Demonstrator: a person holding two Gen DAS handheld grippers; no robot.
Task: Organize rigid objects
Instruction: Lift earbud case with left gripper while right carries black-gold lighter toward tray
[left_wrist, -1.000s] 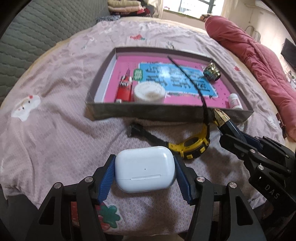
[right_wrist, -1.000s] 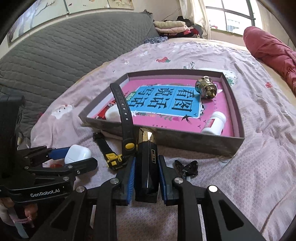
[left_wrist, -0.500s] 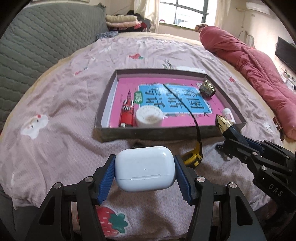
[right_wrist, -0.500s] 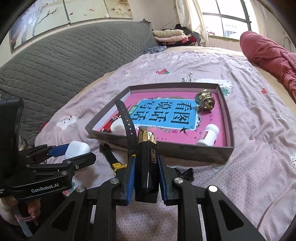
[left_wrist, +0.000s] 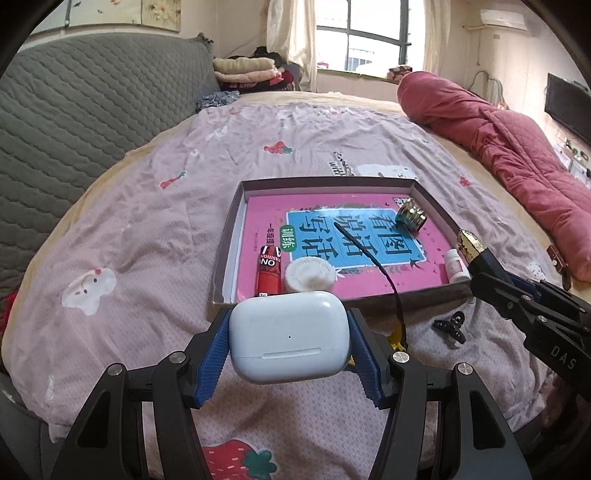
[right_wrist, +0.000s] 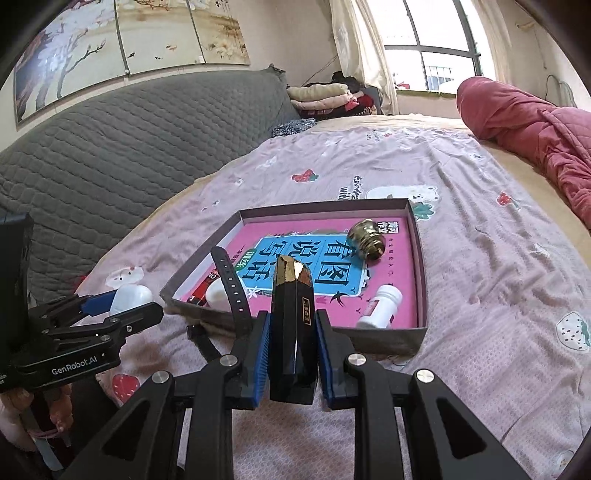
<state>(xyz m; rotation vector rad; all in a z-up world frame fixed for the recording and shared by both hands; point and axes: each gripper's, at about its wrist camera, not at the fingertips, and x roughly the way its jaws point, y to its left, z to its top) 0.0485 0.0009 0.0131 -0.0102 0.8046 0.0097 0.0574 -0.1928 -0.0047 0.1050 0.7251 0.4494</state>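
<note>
Left gripper (left_wrist: 289, 345) pinches white earbud case (left_wrist: 289, 338); right gripper (right_wrist: 291, 349) clamps black gold-tipped bar (right_wrist: 293, 325). Upright black watch strap (right_wrist: 231, 282) stands before grey shallow tray (right_wrist: 421, 266).

place: home bedroom | you're working on a bed (left_wrist: 155, 229) with a pink strawberry-print sheet | far left: grey quilted headboard (right_wrist: 122, 140) under a painted panel (right_wrist: 122, 37) | right: red quilt (left_wrist: 509, 147) | far: curtained window (left_wrist: 365, 37), folded clothes (left_wrist: 243, 72)
</note>
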